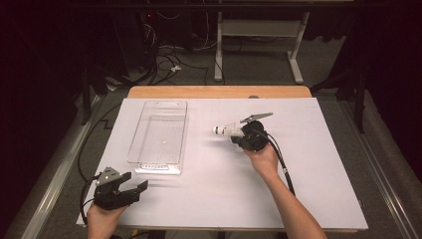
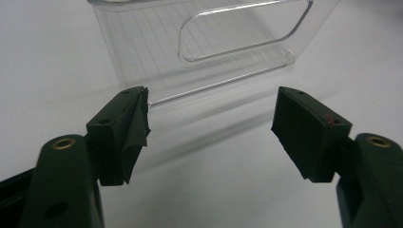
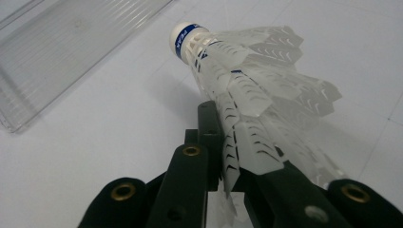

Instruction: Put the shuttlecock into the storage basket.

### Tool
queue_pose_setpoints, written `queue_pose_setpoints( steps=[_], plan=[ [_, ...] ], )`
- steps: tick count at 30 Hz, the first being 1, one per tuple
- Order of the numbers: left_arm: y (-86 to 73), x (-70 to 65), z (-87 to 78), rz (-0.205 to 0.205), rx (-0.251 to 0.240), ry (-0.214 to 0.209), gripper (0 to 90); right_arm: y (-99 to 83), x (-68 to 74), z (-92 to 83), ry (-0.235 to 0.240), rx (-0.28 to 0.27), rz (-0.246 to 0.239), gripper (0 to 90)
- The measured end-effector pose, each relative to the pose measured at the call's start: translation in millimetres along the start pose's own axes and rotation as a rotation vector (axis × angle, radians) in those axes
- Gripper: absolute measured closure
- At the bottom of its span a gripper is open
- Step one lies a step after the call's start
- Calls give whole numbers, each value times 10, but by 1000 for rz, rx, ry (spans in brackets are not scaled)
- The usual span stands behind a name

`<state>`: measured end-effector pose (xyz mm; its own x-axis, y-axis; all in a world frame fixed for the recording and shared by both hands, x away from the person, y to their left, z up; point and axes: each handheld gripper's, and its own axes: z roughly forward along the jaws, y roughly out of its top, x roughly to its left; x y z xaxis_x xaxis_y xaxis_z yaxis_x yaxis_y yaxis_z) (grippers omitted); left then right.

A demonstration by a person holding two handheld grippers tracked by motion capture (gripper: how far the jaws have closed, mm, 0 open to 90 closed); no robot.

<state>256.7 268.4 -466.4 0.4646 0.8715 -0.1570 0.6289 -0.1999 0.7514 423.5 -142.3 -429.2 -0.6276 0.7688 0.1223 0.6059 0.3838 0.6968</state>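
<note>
Carrying the shuttlecock (image 1: 226, 130) is the step you look to be in: your right gripper (image 1: 242, 135) has its jaws nipped nearly together on the feather skirt, and the white cork with its blue band juts out ahead of the jaws, pointing toward the clear plastic tray (image 1: 175, 107). In the right gripper view the shuttlecock (image 3: 247, 80) seems to be lifted a little off the white table cover (image 1: 308, 164), with the tray (image 3: 57, 52) lying ahead and to the left of the cork, still apart from it. Your left gripper (image 1: 133, 188) sits near the front left corner of the cover with its jaws spread wide and nothing between them; in the left gripper view the end wall of the tray (image 2: 142, 61), with its cut-out handle, stands just ahead of it. The tray looks empty, so the likely next move is to bring the shuttlecock over the tray's long wall, lower it until the cork is close to the ribbed floor, and only then let the jaws part. Mind the hold: the feathers are thin and springy, and a grip on the skirt alone may let the shuttlecock swing or slip. If the light tray slides when touched, your left gripper is well placed to steady its near end.
</note>
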Motion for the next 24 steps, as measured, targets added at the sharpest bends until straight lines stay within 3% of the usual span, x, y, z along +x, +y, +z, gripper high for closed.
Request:
queue_pose_setpoints(
  steps=[24],
  plan=[
    [3, 18, -1, -4, -2, 3, 291, 192, 100, -26, 56, -12, -5, 889]
  ],
)
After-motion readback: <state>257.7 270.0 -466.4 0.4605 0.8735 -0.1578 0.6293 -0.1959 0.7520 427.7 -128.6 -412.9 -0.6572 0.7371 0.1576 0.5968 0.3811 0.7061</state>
